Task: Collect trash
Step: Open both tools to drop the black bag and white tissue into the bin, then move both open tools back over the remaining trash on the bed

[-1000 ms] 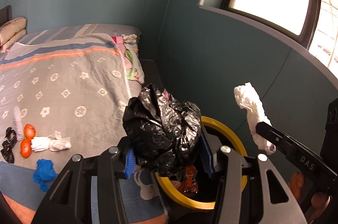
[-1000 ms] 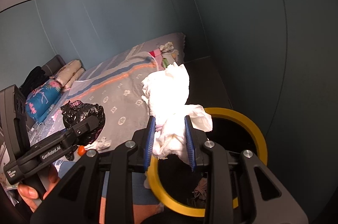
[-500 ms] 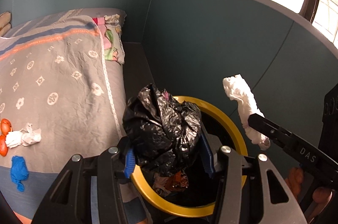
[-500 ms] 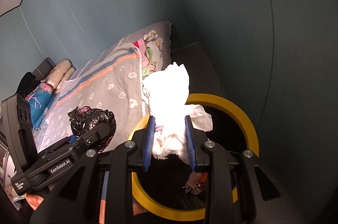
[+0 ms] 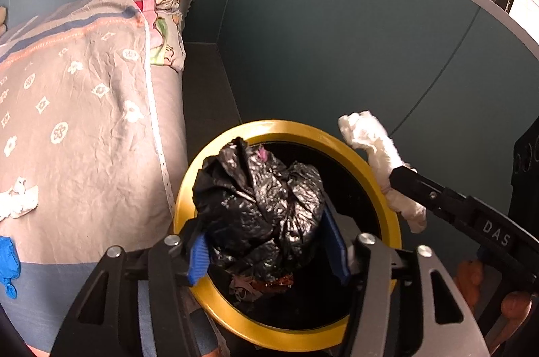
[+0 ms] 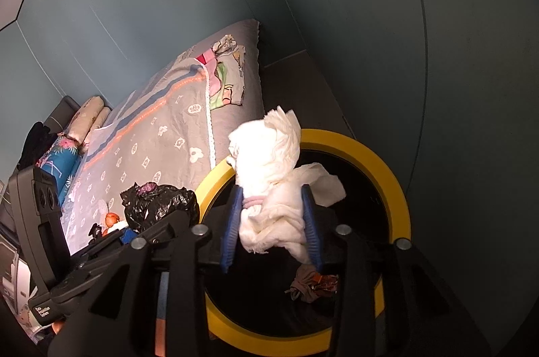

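Left wrist view: left tongs [image 5: 266,250] clamped on a crumpled black plastic bag [image 5: 259,205], held over the mouth of the yellow-rimmed bin [image 5: 392,215] beside the bed [image 5: 84,121].

Right wrist view: right tongs [image 6: 272,227] clamped on a white tissue wad [image 6: 269,175], over the same bin [image 6: 394,185]; wrappers [image 6: 313,284] lie inside.
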Demonstrator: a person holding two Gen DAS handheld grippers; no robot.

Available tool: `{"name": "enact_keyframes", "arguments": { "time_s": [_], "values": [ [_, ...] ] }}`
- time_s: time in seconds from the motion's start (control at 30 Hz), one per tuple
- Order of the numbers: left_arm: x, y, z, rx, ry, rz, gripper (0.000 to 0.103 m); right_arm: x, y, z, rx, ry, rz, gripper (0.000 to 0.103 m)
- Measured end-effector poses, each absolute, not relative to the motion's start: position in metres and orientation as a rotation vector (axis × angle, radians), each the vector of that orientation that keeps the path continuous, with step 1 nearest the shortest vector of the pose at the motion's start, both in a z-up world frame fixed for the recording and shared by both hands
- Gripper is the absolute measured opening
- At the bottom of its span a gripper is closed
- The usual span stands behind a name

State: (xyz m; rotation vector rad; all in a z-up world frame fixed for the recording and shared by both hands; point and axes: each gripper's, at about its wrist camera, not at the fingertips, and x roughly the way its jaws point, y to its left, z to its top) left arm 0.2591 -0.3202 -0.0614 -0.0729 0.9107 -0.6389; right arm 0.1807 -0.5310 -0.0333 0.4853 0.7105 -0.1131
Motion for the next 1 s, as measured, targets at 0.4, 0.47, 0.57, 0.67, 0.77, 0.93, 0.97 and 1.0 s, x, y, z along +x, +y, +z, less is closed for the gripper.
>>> {"name": "enact_keyframes", "arguments": {
  "time_s": [0.4,0.47,0.57,0.67,0.77,0.93,0.97,1.0],
  "values": [
    [0.265,-0.29,-0.053,-0.158,0.893,-0.607,0.086,0.178,-0.53,-0.027,0.499,0.705,-0.16,0.055],
    [0.263,-0.283,-0.05,-0.161,0.874,-0.589,0.088,0.177,-0.527,-0.024,0.492,0.699,-0.161,0.056],
    [0.263,-0.27,-0.046,-0.16,0.853,-0.557,0.09,0.175,-0.52,-0.019,0.478,0.689,-0.162,0.059],
    [0.262,-0.255,-0.039,-0.153,0.822,-0.519,0.092,0.176,-0.512,-0.016,0.473,0.684,-0.153,0.063],
    [0.26,-0.241,-0.031,-0.146,0.792,-0.484,0.093,0.173,-0.508,-0.013,0.466,0.678,-0.147,0.068],
    [0.255,-0.217,-0.016,-0.144,0.742,-0.442,0.094,0.174,-0.492,-0.004,0.448,0.664,-0.123,0.072],
    [0.254,-0.212,-0.013,-0.142,0.734,-0.434,0.095,0.175,-0.489,-0.002,0.444,0.663,-0.119,0.073],
    [0.253,-0.207,-0.01,-0.138,0.722,-0.423,0.095,0.175,-0.484,0.0,0.439,0.661,-0.114,0.074]
  ]
}}
